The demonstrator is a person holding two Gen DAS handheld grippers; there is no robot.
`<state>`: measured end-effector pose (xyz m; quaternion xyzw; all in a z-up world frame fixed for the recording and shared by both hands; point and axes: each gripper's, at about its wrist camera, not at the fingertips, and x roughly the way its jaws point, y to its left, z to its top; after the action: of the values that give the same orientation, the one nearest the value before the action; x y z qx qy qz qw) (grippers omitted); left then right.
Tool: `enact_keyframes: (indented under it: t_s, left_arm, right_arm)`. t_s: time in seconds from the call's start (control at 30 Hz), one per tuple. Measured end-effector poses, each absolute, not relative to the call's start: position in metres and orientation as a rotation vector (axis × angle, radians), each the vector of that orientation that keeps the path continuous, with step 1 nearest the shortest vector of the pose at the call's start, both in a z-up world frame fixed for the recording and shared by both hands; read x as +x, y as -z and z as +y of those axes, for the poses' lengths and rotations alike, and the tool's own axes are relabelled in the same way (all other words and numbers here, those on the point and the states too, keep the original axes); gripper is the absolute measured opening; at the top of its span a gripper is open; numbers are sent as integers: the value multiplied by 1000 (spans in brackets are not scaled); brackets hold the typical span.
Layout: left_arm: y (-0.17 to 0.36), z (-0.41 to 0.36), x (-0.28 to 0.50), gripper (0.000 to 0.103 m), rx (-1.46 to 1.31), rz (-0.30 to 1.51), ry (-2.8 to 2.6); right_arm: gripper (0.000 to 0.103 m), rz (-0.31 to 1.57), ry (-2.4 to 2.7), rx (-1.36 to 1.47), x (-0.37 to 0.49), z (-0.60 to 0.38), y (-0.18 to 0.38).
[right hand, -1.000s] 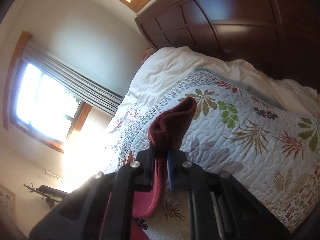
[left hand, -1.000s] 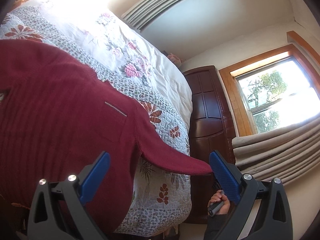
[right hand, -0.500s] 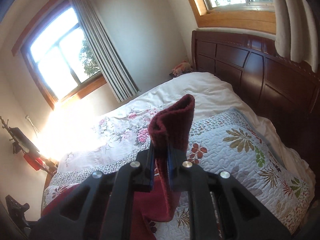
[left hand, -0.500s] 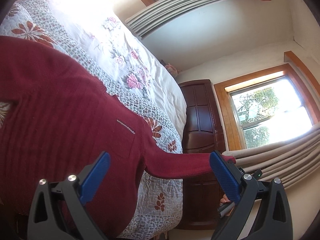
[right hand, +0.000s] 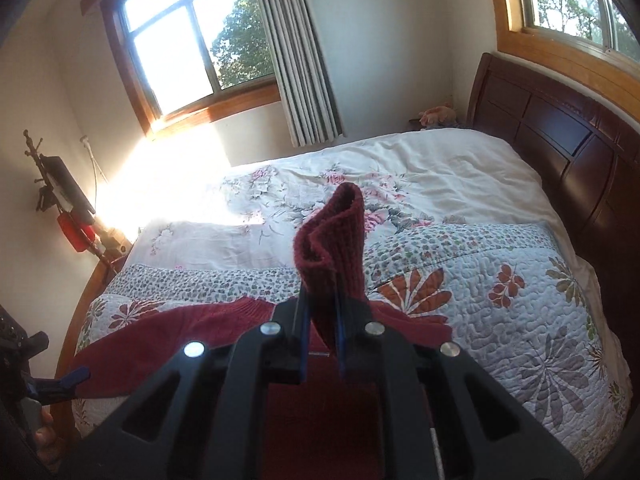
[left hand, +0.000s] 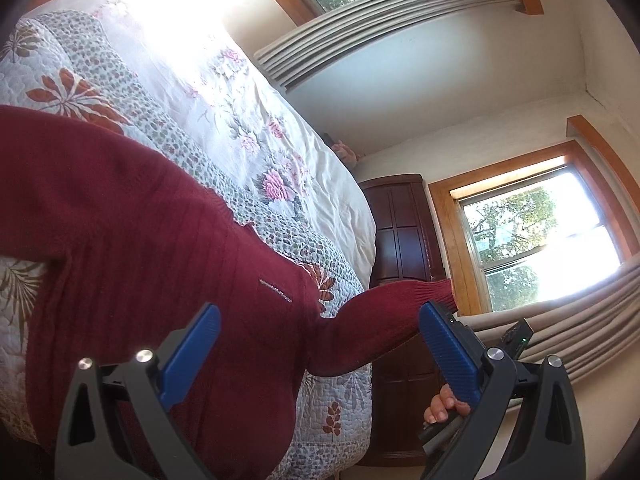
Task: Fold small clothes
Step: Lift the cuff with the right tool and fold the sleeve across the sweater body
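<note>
The left gripper (left hand: 318,344) hangs wide open above the dark red sweater (left hand: 140,248), which lies spread on the floral quilt (left hand: 72,60); its blue pads (left hand: 192,350) straddle the body of the knit with nothing between them. Beyond its right pad the sleeve lifts off the bed's edge into open air. There the right gripper (right hand: 320,320) is clenched on the sleeve cuff (right hand: 332,240), which stands up past its fingertips. Ahead of it the quilt and white duvet (right hand: 440,168) lie bare up to the dark headboard (right hand: 560,128).
</note>
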<state>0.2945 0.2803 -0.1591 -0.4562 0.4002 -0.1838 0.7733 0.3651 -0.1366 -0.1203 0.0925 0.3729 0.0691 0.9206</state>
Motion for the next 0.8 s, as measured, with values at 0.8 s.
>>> enact_keyframes:
  t_s: [0.8]
  left_arm:
    - [316,255,398,99,-1218,1269,524]
  right_arm:
    - [39,1131,-305,73,319,19,270]
